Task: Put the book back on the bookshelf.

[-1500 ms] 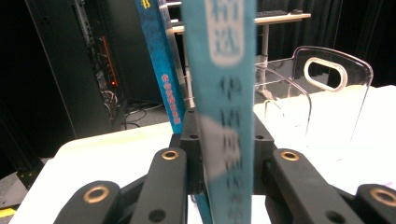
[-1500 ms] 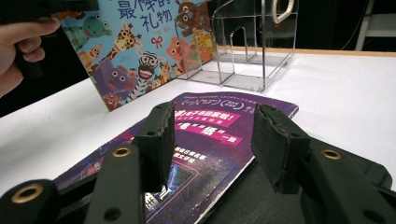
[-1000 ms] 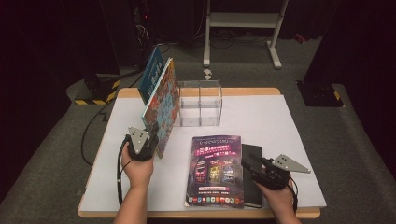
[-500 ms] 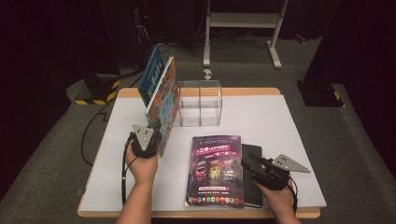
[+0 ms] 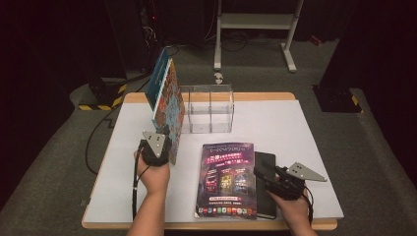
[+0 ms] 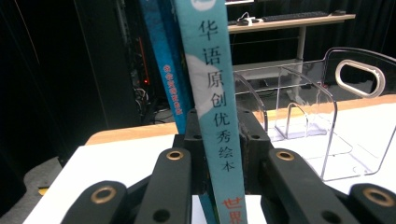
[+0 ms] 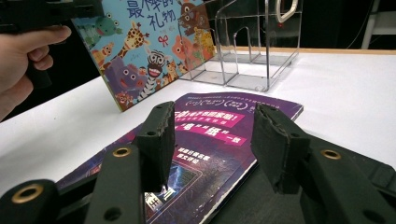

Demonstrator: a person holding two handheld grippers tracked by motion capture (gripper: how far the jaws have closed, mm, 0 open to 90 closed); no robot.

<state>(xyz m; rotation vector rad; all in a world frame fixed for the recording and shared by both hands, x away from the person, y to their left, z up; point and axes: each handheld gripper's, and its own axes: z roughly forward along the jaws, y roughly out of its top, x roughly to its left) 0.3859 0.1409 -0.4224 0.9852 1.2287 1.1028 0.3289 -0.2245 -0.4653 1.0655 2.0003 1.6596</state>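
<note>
My left gripper (image 5: pixel 164 142) (image 6: pixel 219 121) is shut on the spine of an upright picture book (image 5: pixel 171 96) (image 6: pixel 212 70) with cartoon animals on its cover (image 7: pixel 149 46). Its jaws have just been opening a little, with the book still pressed between them. A thinner blue book (image 5: pixel 158 78) (image 6: pixel 166 60) leans against the picture book's far side. My right gripper (image 5: pixel 263 173) (image 7: pixel 210 130) is open with nothing between its pads. It hovers low over the right edge of a purple magazine (image 5: pixel 226 179) (image 7: pixel 224 105), which lies flat partly on a black book (image 5: pixel 265 162) (image 7: pixel 261 196).
A clear acrylic organiser (image 5: pixel 210 109) (image 6: pixel 303 107) (image 7: pixel 254 42) with dividers stands at the back middle of the white table (image 5: pixel 295 128), just right of the upright books. A metal stand (image 5: pixel 255 22) and cables lie on the floor beyond the table.
The left hand has shifted the upright books slightly to the right, toward the organiser. The right hand has stayed where it was.
</note>
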